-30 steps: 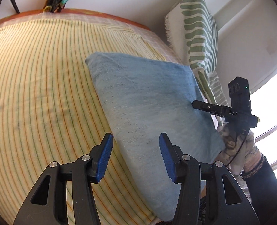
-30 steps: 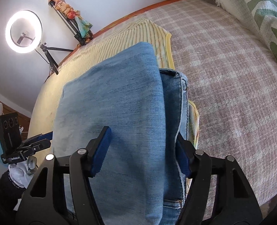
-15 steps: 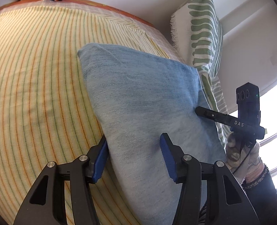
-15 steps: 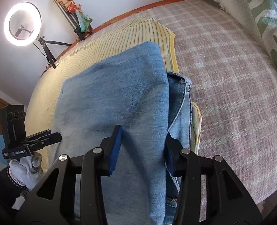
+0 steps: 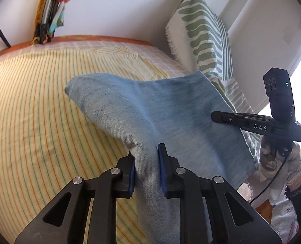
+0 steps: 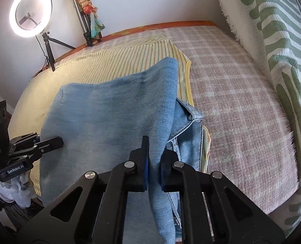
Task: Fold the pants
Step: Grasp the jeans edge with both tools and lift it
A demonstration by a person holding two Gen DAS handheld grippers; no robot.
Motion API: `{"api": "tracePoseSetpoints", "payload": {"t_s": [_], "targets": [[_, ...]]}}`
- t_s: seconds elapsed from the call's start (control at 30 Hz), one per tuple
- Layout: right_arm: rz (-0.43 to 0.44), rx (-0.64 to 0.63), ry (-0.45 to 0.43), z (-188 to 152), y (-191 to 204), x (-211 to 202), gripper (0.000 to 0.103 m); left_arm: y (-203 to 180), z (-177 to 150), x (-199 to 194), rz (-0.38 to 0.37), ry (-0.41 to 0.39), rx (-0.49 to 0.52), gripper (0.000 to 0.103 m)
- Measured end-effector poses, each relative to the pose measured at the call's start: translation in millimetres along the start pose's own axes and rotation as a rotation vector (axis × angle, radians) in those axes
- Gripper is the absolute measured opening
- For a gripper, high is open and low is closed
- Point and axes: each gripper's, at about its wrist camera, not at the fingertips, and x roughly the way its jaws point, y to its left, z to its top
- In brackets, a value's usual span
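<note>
Pants (image 5: 150, 109): light blue denim, folded into a thick pad, lying on the yellow striped sheet (image 5: 38, 111) towards the bed's near edge; the waistband with its metal button (image 6: 190, 117) pokes out on the side nearest the plaid blanket (image 6: 242, 101).
Left gripper (image 5: 146, 168): its jaws are closing with a bunched ridge of denim between the blue pads – the cloth is pinched and pulled up into a peak at the pad's left near corner.
Right gripper (image 6: 154, 162): clenched on a fold of the top layer beside the waistband; the denim rises into a tent between the pads and drapes down over the lower layers.
Hands: the right hand (image 5: 272, 156), in a pale glove, shows under its tool at the pants' right edge; the left hand's glove (image 6: 18, 189) is seen at the bed's near left side.
Bed: the striped sheet covers the left part, the plaid blanket the right; an orange rim runs along the far edge by the wall.
Cushion (image 5: 203, 34): white with green blotches, propped upright at the bed's far right corner.
Ring light (image 6: 30, 12): lit, on a tripod behind the far left edge – a second folded tripod (image 6: 83, 22) with a coloured cloth stands next to it.
</note>
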Motion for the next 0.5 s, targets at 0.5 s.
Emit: {"api": "tracePoseSetpoints", "payload": {"t_s": [0.5], "targets": [[-0.031,-0.064,-0.093,18,31,-46,0.008,-22,29,-24,-0.058,-0.087,0.063,0.015]]}}
